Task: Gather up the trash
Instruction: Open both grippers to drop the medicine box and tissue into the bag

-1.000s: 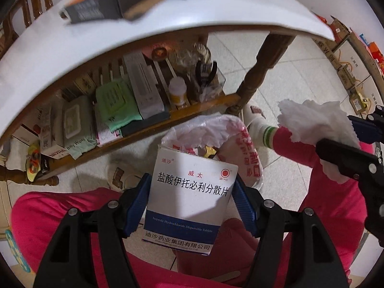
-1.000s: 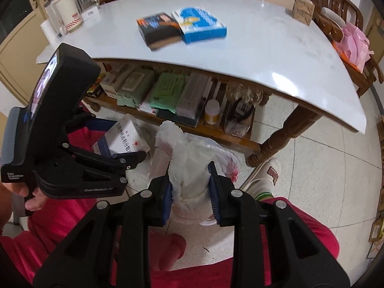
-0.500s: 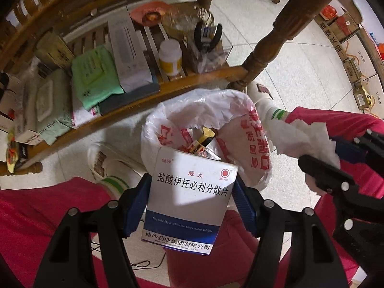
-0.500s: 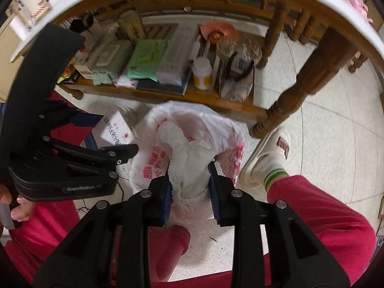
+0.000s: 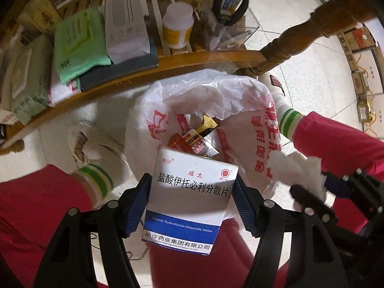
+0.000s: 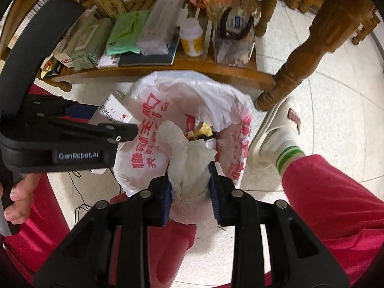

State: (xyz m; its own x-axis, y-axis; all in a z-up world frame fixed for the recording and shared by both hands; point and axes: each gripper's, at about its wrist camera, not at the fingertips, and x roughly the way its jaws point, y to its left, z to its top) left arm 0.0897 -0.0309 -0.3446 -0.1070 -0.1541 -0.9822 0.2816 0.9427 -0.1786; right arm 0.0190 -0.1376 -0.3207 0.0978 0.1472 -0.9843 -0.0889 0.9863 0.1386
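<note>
My left gripper (image 5: 190, 195) is shut on a white and blue medicine box (image 5: 189, 199) and holds it above the near rim of an open white trash bag (image 5: 192, 96) with red print. Wrappers (image 5: 196, 136) lie inside the bag. My right gripper (image 6: 190, 187) is shut on a crumpled white tissue (image 6: 187, 165) just over the bag's (image 6: 216, 96) near rim. The tissue also shows in the left wrist view (image 5: 297, 170), to the right of the bag. The left gripper and box (image 6: 112, 112) show at the bag's left in the right wrist view.
A wooden shelf (image 6: 192, 66) behind the bag holds wipe packs (image 5: 76, 43), a white box (image 5: 124, 21), a pill bottle (image 5: 178, 26) and a clear container with pliers (image 6: 235, 38). A table leg (image 6: 302, 55) stands at right. The person's red-clad legs and slippered feet (image 6: 278, 129) flank the bag.
Both grippers have dropped from table height toward the trash bag, still holding the box and the tissue. The table top has left view and the bag looks larger and closer.
</note>
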